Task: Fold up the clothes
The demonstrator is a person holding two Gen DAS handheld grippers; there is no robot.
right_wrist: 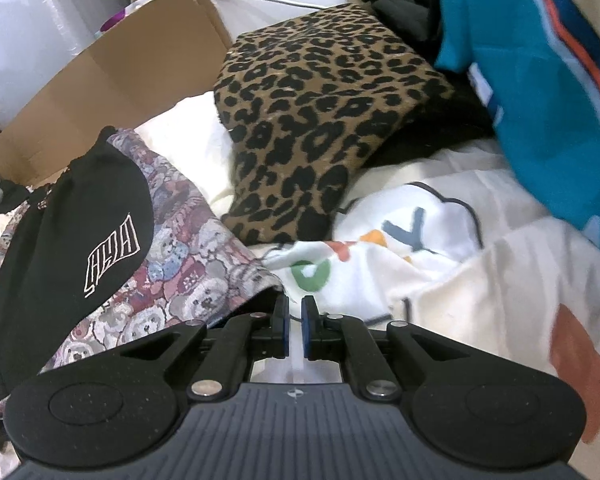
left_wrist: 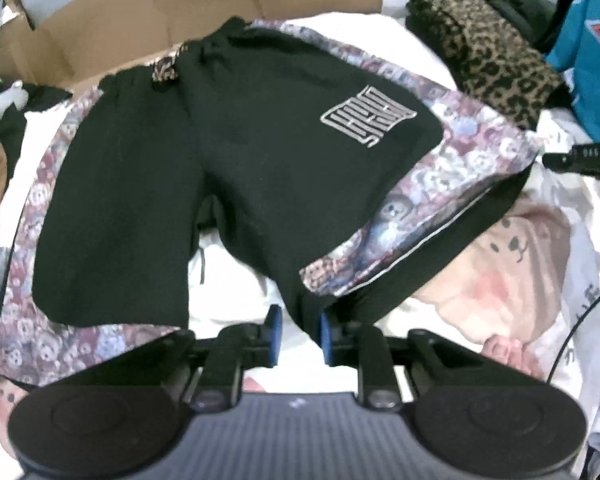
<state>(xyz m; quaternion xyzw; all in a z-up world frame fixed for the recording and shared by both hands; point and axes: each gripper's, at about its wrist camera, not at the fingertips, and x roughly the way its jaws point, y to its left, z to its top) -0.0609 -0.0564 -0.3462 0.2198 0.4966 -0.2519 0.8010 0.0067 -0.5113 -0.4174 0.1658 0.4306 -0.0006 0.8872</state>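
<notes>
Left wrist view puts the left gripper (left_wrist: 298, 330) nearest, its jaws parted with a fold of black cloth between them; whether the pads press on it or merely straddle it I cannot tell. That cloth is the near hem of the black shorts (left_wrist: 188, 168), which lie spread ahead of the jaws on a teddy-bear print garment (left_wrist: 452, 184), itself on the bed (left_wrist: 500, 264). The shorts look light and limp: they will sag and drag rather than keep shape, so I judge a hem corner or the waistband (left_wrist: 156, 70) at the far end the best hold, pinched through both layers. The outlined logo (left_wrist: 366, 118) sits ahead and right of the jaws. Farther right a black tip of the right gripper (left_wrist: 580, 160) enters. Beyond lie a leopard-print garment (left_wrist: 496, 68) and a cardboard box (left_wrist: 180, 4).

The right wrist view shows what the left cannot: the right gripper (right_wrist: 295, 326) has its jaws nearly together with a thin gap, gripping nothing, just right of the bear print's edge. It also shows a white lettered fabric (right_wrist: 400, 248) ahead and a teal jersey (right_wrist: 540, 100) far right. Only the left view shows both shorts legs and the crotch gap.
</notes>
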